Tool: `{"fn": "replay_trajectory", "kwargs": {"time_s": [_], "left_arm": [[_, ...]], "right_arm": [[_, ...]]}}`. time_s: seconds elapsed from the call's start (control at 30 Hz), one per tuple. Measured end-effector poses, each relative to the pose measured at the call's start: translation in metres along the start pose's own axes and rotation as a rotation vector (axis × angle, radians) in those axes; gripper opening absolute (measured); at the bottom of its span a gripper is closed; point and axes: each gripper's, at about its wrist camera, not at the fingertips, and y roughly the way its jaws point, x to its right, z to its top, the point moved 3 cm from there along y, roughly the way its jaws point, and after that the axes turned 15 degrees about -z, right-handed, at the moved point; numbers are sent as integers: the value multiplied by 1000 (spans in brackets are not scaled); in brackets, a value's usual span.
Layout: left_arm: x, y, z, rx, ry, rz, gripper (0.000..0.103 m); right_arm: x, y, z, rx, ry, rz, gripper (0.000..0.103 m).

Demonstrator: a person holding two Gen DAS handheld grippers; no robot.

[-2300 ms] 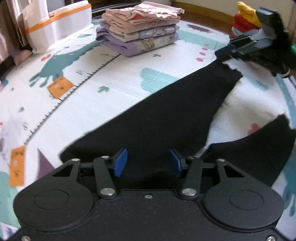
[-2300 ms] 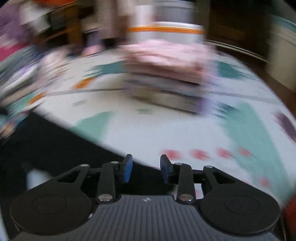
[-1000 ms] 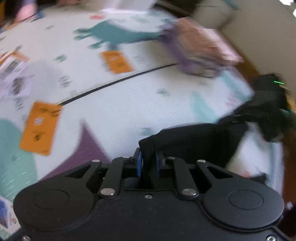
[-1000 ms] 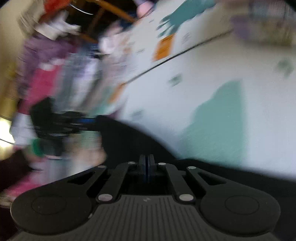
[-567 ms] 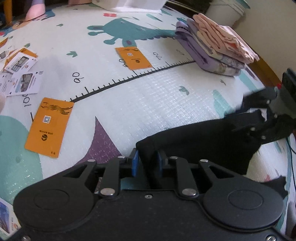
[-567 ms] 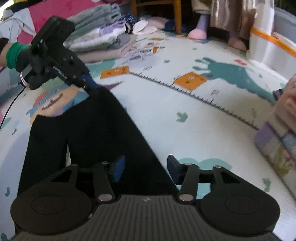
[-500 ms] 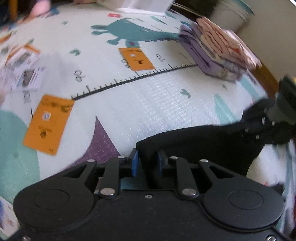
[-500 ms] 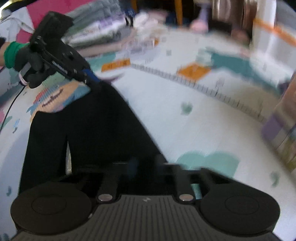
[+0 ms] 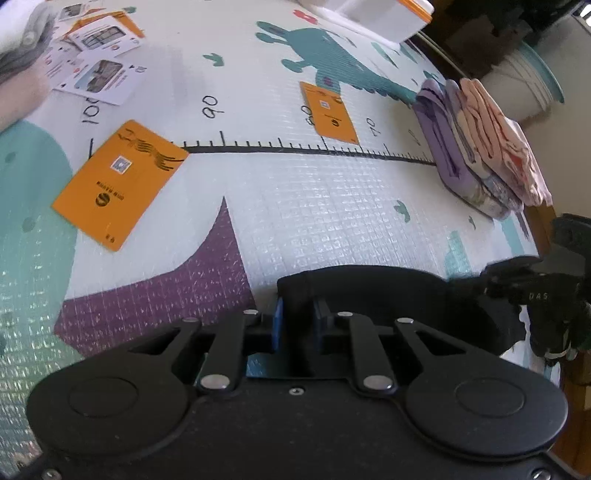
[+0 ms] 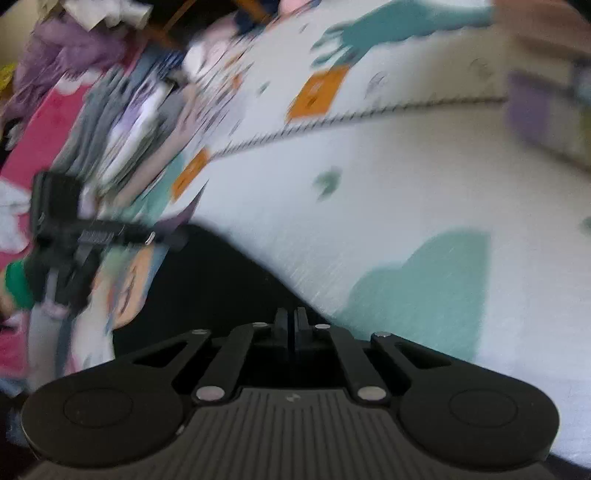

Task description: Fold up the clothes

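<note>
A black garment [image 9: 388, 291] lies on the printed play mat. My left gripper [image 9: 297, 321] is shut on a bunched corner of it, low over the mat. In the blurred right wrist view the same black garment [image 10: 207, 280] stretches left, and my right gripper [image 10: 291, 319] is shut tight at its near edge; the grip itself is hidden by the fingers. The right gripper also shows at the right edge of the left wrist view [image 9: 532, 291], at the garment's far end. The left gripper shows in the right wrist view [image 10: 110, 232].
A folded stack of pink and purple clothes [image 9: 480, 147] sits on the mat at the right. Orange cards [image 9: 118, 184] and white leaflets [image 9: 92, 77] lie on the mat. A white bin [image 9: 373, 14] stands at the back. Piles of clothes [image 10: 122, 110] lie beyond the mat.
My right gripper was open over the garment's end and has closed on its edge while swinging. My left gripper keeps its hold on the corner and has dropped nearer the mat.
</note>
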Motion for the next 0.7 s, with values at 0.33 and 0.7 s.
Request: {"fn": "replay_trajectory", "kwargs": {"time_s": [0.33,0.7], "left_arm": [[34,3,-3,-52,350,102,50],[9,-8,-2,-43,169,-6,16]], "right_arm": [[-29,-22,-21,127,-514,-201,59],[14,-9,-4,-101,-95,90,12]]}}
